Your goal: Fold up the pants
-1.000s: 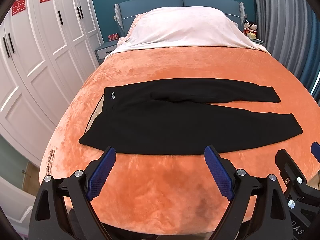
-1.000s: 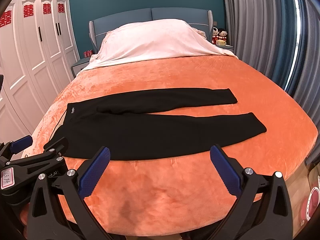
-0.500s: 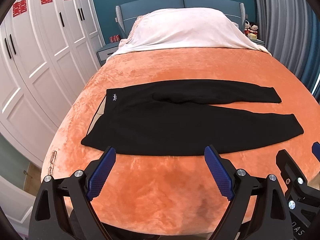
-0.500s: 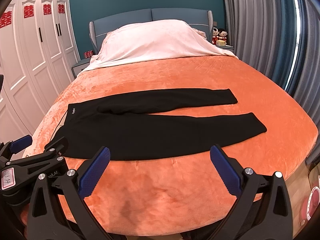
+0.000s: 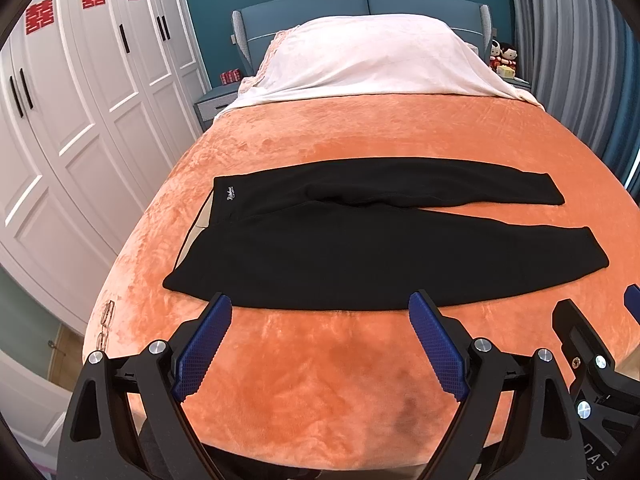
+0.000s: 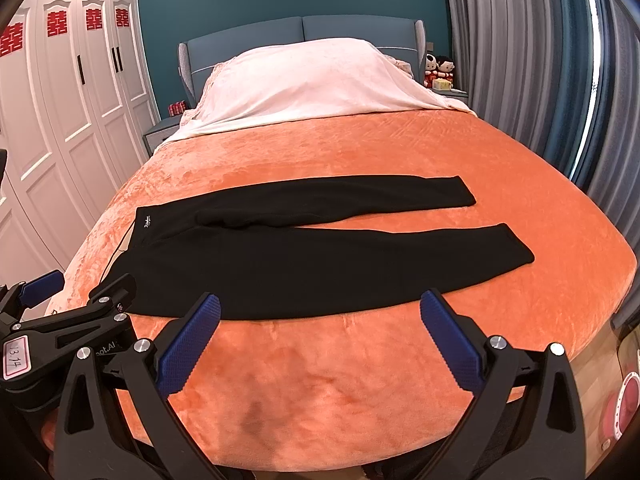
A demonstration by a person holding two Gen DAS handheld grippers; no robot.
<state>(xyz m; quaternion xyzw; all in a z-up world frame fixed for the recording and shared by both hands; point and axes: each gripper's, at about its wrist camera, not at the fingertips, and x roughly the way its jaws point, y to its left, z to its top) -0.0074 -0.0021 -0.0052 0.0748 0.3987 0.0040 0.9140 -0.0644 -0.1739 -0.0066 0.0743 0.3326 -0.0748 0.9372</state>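
— Left wrist view first: how do the fingers stand?

— The left gripper has its blue-padded fingers wide apart, holding nothing. They hover over the bare near part of the bed, just short of the pants.

— And the other one?

— Same in the right wrist view: the right gripper is spread wide, fingers clear of any cloth. Each gripper also shows at the edge of the other's view, the left one at the lower left of the right view, the right one at the lower right of the left view.

— Where are the pants?

— The pants lie flat across the orange blanket, waistband to the left, legs running to the right. The legs are apart, the far one narrower, the near one broader; a small white logo sits on the waistband.

— Anything that holds something?

— No container near the fingers. Beyond the pants, a pale sheet covers the pillows against the blue headboard. A nightstand on the right carries two small dolls and a yellow item I cannot identify. White wardrobes with red paper characters stand on the left, grey curtains on the right.
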